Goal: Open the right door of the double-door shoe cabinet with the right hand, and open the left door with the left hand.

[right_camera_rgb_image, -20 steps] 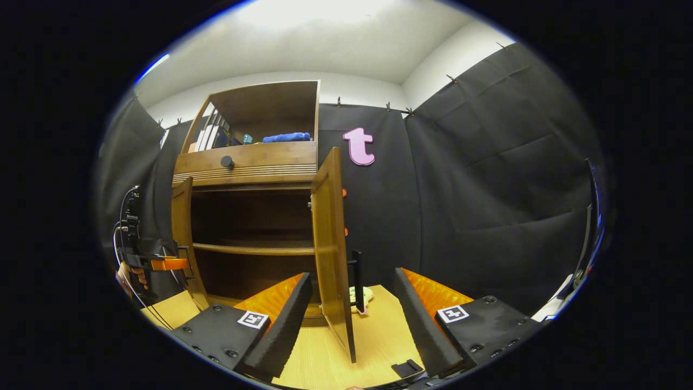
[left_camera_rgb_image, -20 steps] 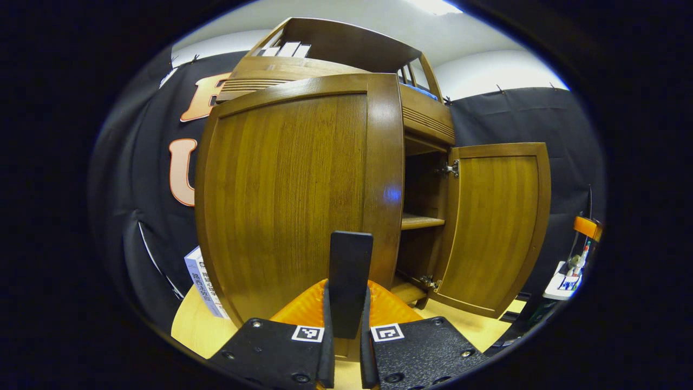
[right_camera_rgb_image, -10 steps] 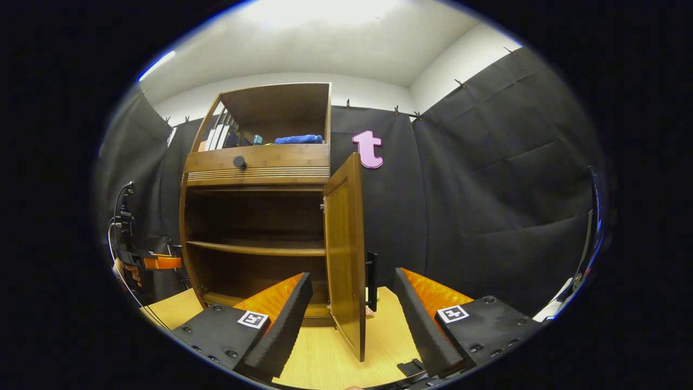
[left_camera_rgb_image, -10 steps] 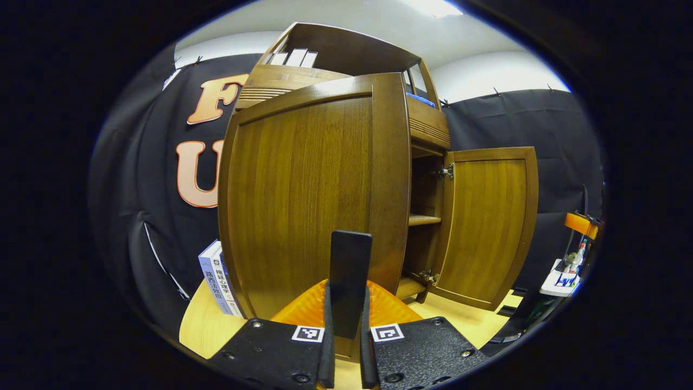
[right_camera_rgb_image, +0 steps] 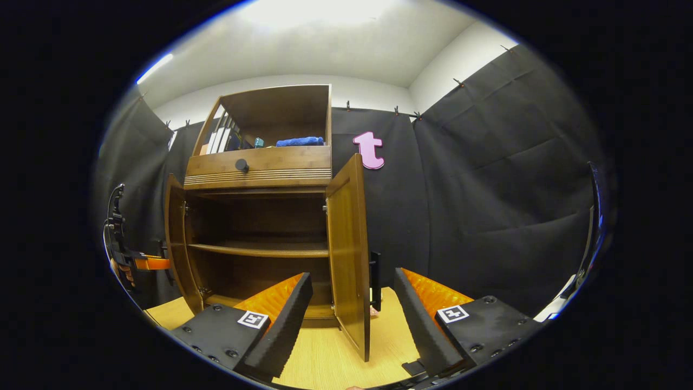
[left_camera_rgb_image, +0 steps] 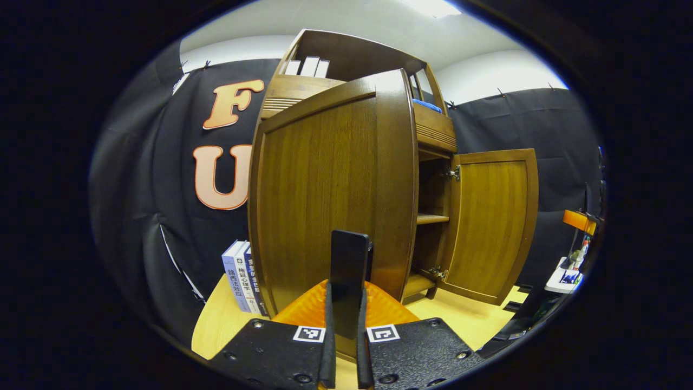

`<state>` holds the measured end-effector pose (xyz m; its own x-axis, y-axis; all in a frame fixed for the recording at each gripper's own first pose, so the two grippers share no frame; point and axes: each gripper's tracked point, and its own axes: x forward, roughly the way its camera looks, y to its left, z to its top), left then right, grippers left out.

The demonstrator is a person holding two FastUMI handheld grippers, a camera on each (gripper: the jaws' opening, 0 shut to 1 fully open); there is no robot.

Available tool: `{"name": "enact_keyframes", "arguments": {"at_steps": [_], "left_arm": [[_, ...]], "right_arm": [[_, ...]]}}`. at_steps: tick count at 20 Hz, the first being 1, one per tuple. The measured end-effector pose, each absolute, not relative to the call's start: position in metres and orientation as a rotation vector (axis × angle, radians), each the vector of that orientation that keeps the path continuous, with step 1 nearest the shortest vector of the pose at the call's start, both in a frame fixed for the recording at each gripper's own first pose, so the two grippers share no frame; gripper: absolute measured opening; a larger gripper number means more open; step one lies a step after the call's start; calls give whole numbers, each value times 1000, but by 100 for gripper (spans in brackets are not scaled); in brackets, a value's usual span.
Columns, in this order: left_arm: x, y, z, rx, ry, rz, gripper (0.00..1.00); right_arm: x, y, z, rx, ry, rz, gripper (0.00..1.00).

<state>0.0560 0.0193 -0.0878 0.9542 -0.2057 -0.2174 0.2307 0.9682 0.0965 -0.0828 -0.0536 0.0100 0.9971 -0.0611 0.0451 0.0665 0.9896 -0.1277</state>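
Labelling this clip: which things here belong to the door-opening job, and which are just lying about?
Job:
shoe cabinet
left door
right door
left gripper, shut on the left door's handle
right gripper, open

Lying about:
books
blue cloth

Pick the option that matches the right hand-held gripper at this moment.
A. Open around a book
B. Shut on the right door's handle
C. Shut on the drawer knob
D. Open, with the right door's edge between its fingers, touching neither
D: in the right gripper view, the right hand-held gripper is spread wide, and the right door stands edge-on between its fingers, clear of both.
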Motion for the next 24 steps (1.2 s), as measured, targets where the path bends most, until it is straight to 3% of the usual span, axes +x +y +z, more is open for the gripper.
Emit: {"name": "enact_keyframes", "arguments": {"at_steps": [1,2,20,21,24], "left_arm": [[53,23,-87,124,205,-213,14],[50,28,-85,128,203,-202,14],[21,136,-63,182,170,-4,0],[20,137,-65,159,171,-9,0],[21,148,-64,165,166,2,0]], "right_arm": [[-83,-52,11,-132,-42,-61,89],[-83,-51,10,-134,-42,-58,98],[-73,-6,1,-116,-43,33,98],[-73,-5,0,-114,-43,37,89],[-72,-5,1,-116,-43,40,98]]}}
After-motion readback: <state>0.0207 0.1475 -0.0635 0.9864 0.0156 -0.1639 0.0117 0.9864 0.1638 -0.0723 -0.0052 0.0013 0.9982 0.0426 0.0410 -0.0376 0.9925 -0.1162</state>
